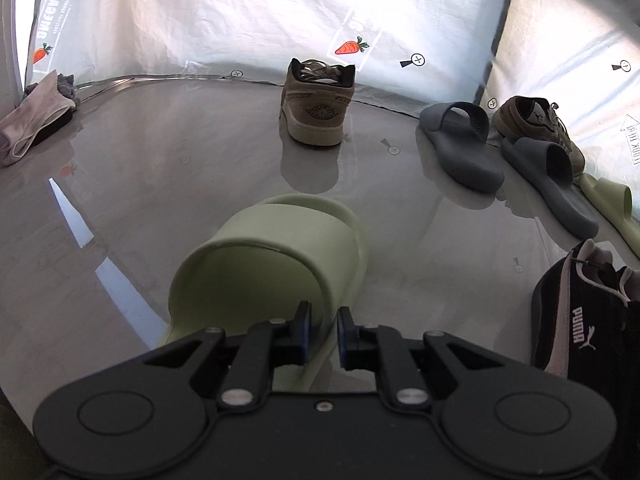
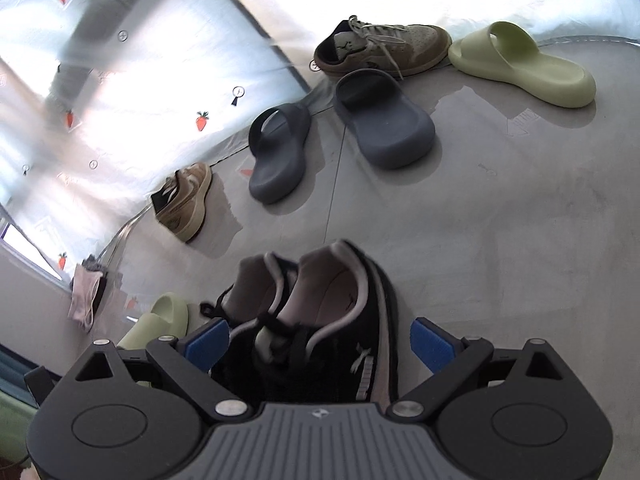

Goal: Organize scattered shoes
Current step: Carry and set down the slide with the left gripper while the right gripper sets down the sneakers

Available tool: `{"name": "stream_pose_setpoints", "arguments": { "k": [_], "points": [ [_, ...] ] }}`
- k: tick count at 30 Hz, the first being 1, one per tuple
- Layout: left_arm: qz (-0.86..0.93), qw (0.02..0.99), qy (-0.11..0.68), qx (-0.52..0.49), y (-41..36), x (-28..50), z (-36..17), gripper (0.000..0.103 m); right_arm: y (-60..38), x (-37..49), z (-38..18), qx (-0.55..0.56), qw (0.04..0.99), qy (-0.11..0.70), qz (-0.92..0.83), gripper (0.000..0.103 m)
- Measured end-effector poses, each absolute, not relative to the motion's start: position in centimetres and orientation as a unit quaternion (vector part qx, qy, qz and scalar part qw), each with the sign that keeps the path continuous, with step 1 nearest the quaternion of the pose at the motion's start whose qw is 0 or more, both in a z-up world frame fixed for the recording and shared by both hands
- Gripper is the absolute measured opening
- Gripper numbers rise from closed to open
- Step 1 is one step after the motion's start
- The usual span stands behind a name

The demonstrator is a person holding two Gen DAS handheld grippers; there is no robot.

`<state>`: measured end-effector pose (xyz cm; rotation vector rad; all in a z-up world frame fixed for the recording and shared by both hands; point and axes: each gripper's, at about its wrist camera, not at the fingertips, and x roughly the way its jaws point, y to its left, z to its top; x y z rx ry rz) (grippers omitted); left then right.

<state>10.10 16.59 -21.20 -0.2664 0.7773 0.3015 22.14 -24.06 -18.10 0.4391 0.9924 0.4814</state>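
Slide (image 1: 280,264) at lower centre; sneaker (image 1: 318,102) behind it; two slides (image 1: 460,144) and another sneaker (image 1: 536,124) at right.

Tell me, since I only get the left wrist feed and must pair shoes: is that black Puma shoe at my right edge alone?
Observer: No. The right wrist view shows two black sneakers side by side between the open right tongs.
Operator: Gripped?
Observer: Not visibly; the right pad stands clear of the shoe.
Operator: Where's the mate of the green slide my left tongs hold?
Observer: The other green slide lies sole-down, whole, beside a brown sneaker near the sheet.
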Motion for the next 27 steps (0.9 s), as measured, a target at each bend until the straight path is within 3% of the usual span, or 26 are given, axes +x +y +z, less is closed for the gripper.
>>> {"name": "stream_pose_setpoints", "arguments": {
  "k": [2, 4, 6, 14, 27],
  "points": [
    [0.139, 0.908, 0.372, -0.129, 16.2, 9.7, -20.4, 0.028, -24.3, 21.3, -18.2, 0.219, 0.825, 0.471, 0.221, 0.097],
    [0.130, 0.914, 0.362, -0.126, 15.7, 9.3, -19.5, 0.046, -24.9, 20.6, -18.2, 0.237, 0.823, 0.469, 0.215, 0.097],
    [0.126, 0.919, 0.352, -0.128, 15.1, 9.0, -18.6, 0.051, -25.5, 19.9, -18.2, 0.249, 0.824, 0.465, 0.207, 0.097],
    [0.066, 0.931, 0.313, -0.176, 11.7, 9.6, -15.7, 0.057, -28.0, 17.2, -18.2, 0.257, 0.840, 0.455, 0.146, 0.097],
    [-0.110, 0.932, 0.315, -0.145, -4.9, 17.1, -12.4, 0.057, -37.2, 15.7, -18.6, 0.269, 0.887, 0.375, -0.017, 0.100]
  ]
}}
